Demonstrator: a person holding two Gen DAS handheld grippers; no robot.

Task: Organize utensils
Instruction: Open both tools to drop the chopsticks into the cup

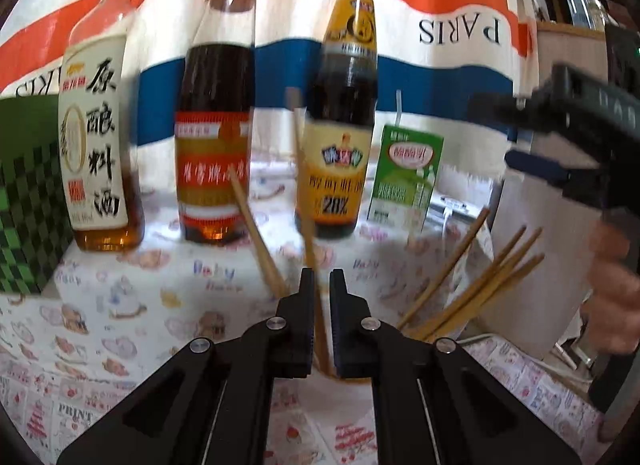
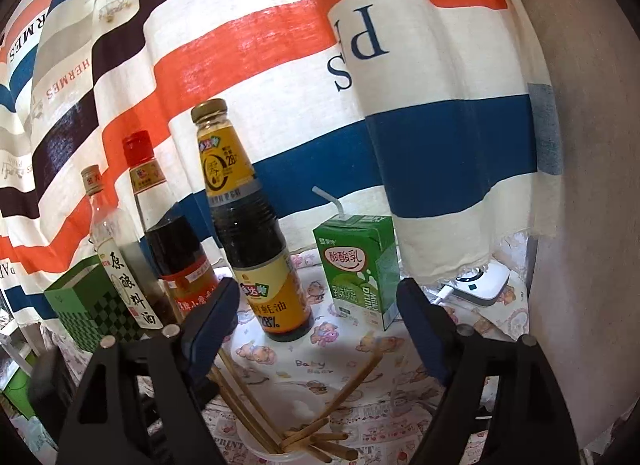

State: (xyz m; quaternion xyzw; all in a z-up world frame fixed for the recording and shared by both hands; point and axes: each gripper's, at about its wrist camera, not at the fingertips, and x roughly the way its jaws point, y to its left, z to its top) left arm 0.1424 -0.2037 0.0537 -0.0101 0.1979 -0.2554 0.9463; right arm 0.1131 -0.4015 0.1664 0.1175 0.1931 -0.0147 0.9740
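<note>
Striped curtain (image 2: pixel 280 65) behind; left gripper (image 1: pixel 321 285) fingers pinch one chopstick (image 1: pixel 308 233) over the cup (image 2: pixel 264 447); right gripper (image 2: pixel 316 329) fingers spread wide, empty.

My black left gripper (image 1: pixel 322 285) clamps a tan wooden chopstick (image 1: pixel 308 233). Centre-right stands a green-and-white milk carton (image 1: pixel 404 177); upper frame, an orange, white and blue striped curtain (image 1: pixel 440 77); far left, a green-and-black checkered box (image 1: pixel 28 217).

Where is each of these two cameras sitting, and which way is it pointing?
Left wrist: sits on the left gripper, looking along its fingers, shut on a chopstick, toward three bottles; the right gripper and a hand show at right.
Right wrist: sits on the right gripper, jaws open, looking over a cup of chopsticks toward the striped curtain.
Shared: the bottles, green milk carton, chopsticks.
</note>
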